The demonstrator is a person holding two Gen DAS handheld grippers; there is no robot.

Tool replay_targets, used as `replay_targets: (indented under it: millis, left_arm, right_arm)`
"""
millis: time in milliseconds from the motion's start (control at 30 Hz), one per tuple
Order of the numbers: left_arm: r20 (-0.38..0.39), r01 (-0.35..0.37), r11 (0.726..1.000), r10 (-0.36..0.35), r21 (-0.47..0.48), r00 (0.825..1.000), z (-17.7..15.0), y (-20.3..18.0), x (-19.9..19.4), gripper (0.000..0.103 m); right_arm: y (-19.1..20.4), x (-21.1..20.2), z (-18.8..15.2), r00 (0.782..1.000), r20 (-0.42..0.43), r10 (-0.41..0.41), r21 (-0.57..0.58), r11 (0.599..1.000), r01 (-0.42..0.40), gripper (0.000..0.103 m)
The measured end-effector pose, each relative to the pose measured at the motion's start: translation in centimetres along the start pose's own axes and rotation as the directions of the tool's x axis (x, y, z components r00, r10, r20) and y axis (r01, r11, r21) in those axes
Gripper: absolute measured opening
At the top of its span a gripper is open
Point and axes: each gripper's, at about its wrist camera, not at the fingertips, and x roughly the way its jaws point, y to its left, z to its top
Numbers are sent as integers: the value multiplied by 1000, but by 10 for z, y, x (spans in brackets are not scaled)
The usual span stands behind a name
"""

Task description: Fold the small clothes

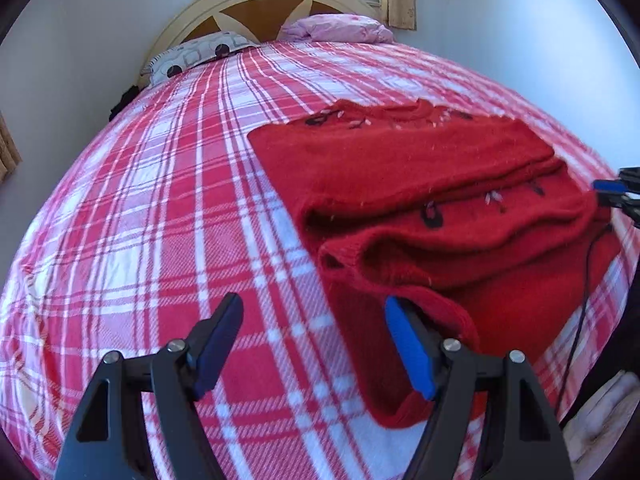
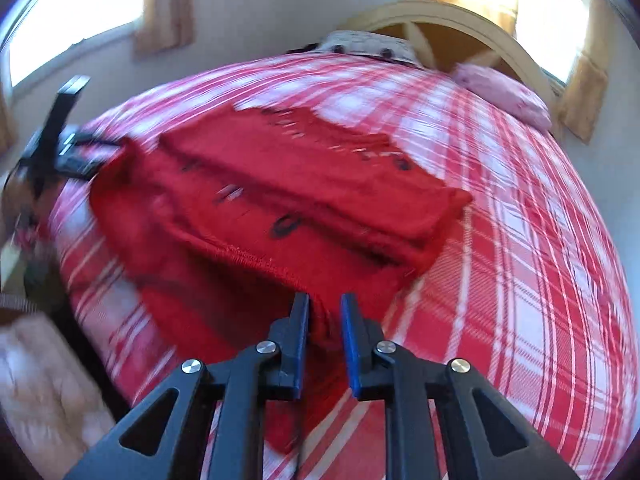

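Left wrist: pillows (image 1: 336, 28) (two) — beyond sweater (image 1: 420, 184)

- On my left gripper (image 1: 314, 320) I see black angular arms with triangular cut-outs, silver round screws and blue pads.
- My right gripper (image 2: 325, 308) has the same black frame and blue pads.

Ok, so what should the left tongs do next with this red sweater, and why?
Probably nudge the left tongs sideways onto the near hem of the red sweater and close. They stand open, mostly over the plaid bedspread, while the right tongs seem to pinch its other corner.
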Motion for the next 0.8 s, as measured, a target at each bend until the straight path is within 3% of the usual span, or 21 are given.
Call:
replay_targets:
  millis: [67,167,267,333,400,500,633,800]
  left_arm:
    - [4,-1,1000,1,1,1000,6,-1,3,76]
    - [-1,30,999,-30,-13,1000,11,-2,7,76]
    - [1,59,998,-59,-29,998,13,1,7,76]
    - [-3,81,995,-81,-55,997,11,7,8,76]
    - [2,97,992,-97,-82,995,12,12,6,76]
    - [17,119,984,-118,-131,993,18,18,6,76]
    - [12,177,971,-178,-159,984,24,14,16,76]
    - [-13,261,946,-268,-193,963,32,4,30,76]
  right_arm:
    - [-22,15,10,1000,-9,-9,101,995,10,17]
    - [-46,27,16,998,12,61,241,969,-62,17]
    - [-64,21,12,975,99,198,382,898,-221,19]
    - [-69,13,6,958,145,246,442,850,-286,29]
    - [-65,1,-1,952,187,241,451,840,-301,46]
    - [-50,-19,-10,937,241,253,442,831,-338,63]
    - [-36,-32,-21,915,263,307,464,791,-399,65]
    - [-30,-35,-28,939,243,243,457,826,-331,65]
